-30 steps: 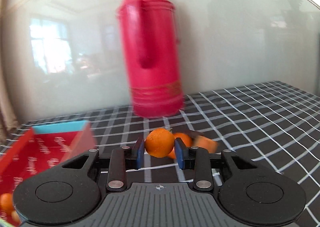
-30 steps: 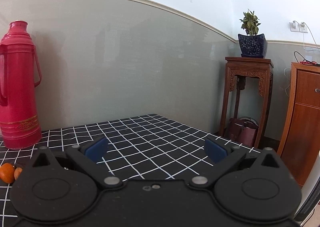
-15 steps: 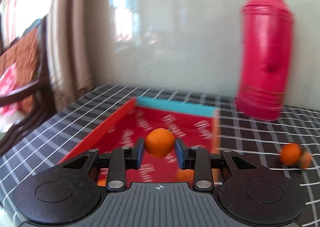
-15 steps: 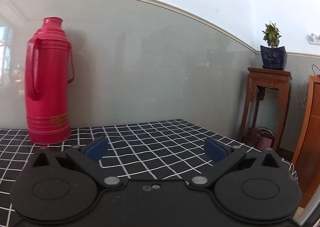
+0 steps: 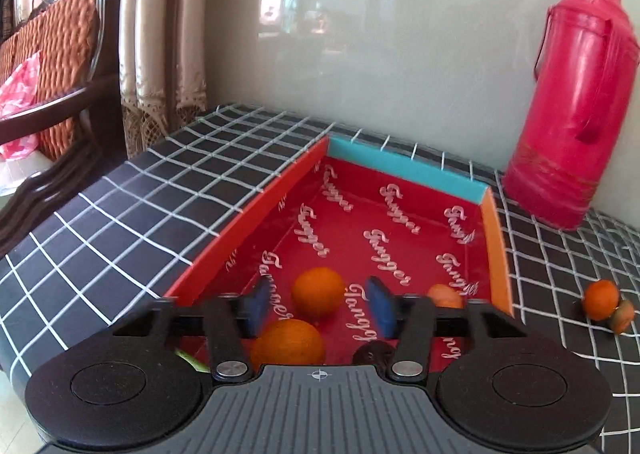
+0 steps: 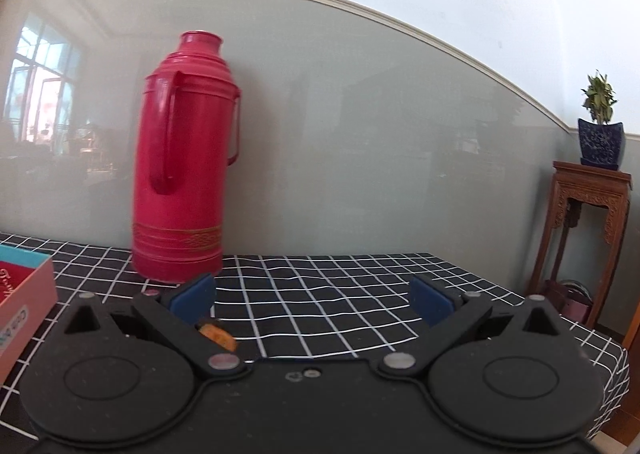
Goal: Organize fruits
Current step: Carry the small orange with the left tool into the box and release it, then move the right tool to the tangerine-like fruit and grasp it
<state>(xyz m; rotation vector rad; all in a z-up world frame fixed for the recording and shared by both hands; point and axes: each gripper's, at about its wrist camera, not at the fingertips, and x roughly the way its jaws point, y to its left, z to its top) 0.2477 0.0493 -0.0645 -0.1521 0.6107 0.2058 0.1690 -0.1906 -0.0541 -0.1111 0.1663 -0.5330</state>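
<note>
My left gripper (image 5: 319, 306) hangs over the red box (image 5: 256, 210), its jaws opening. An orange (image 5: 318, 292) lies between the blue pads with a gap on each side, down in the box. Two more oranges (image 5: 288, 342) (image 5: 444, 296) rest in the box, and a dark round thing (image 5: 374, 354) sits near its front. On the checked cloth right of the box are two small oranges (image 5: 600, 300). My right gripper (image 6: 312, 298) is open and empty above the cloth; an orange fruit (image 6: 216, 334) peeks from behind its left finger.
A tall red thermos (image 5: 572, 114) (image 6: 184, 174) stands against the wall just right of the box (image 6: 24, 294). The table's left edge (image 5: 60, 210) drops toward a chair and curtain. A wooden stand with a potted plant (image 6: 600, 134) is past the table's right end.
The left gripper swung left from the thermos to above the box, then opened and let go of the orange. The right gripper turned left, bringing the thermos and box corner into view.
</note>
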